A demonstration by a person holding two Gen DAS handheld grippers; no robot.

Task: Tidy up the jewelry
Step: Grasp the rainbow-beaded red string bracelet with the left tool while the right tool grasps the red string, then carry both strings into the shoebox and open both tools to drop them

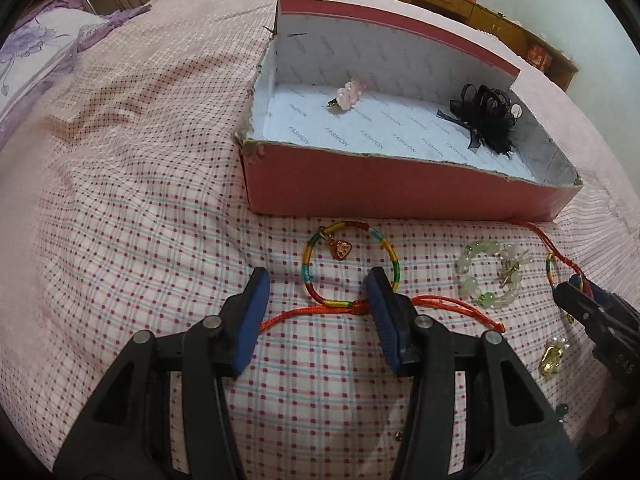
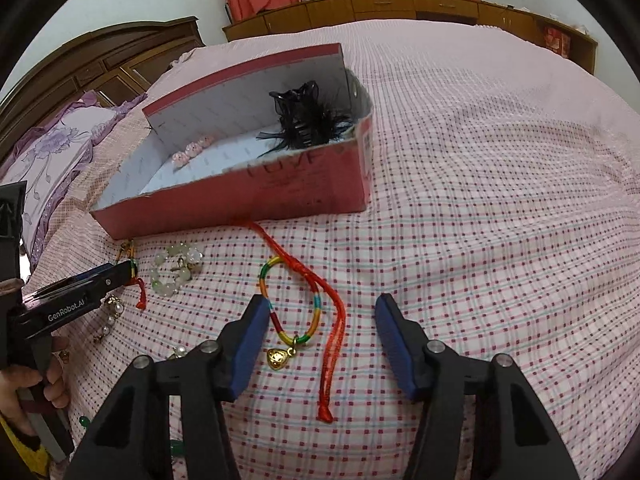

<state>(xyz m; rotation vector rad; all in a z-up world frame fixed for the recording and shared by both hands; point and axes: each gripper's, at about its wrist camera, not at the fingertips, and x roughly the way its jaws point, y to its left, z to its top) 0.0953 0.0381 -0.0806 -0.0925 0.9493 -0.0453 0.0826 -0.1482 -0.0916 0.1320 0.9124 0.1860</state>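
Observation:
A red shoebox (image 1: 400, 196) lined in white holds a pink hair clip (image 1: 349, 94) and a black feathery hair claw (image 1: 486, 118); the box also shows in the right wrist view (image 2: 304, 192). In front of it a rainbow cord bracelet (image 1: 310, 264) with a gold heart charm lies between the fingers of my open left gripper (image 1: 318, 282). A second rainbow bracelet (image 2: 312, 308) with a gold charm and red cords lies between the fingers of my open right gripper (image 2: 320, 304). A pale green bead bracelet (image 1: 490, 276) lies between the two grippers.
All of this rests on a bed with a pink checked cover (image 2: 500, 240). A gold and pearl piece (image 1: 554, 356) lies near the right gripper's body. A purple floral pillow (image 2: 52, 152) is at the far left. Wooden cabinets (image 2: 400, 6) line the wall.

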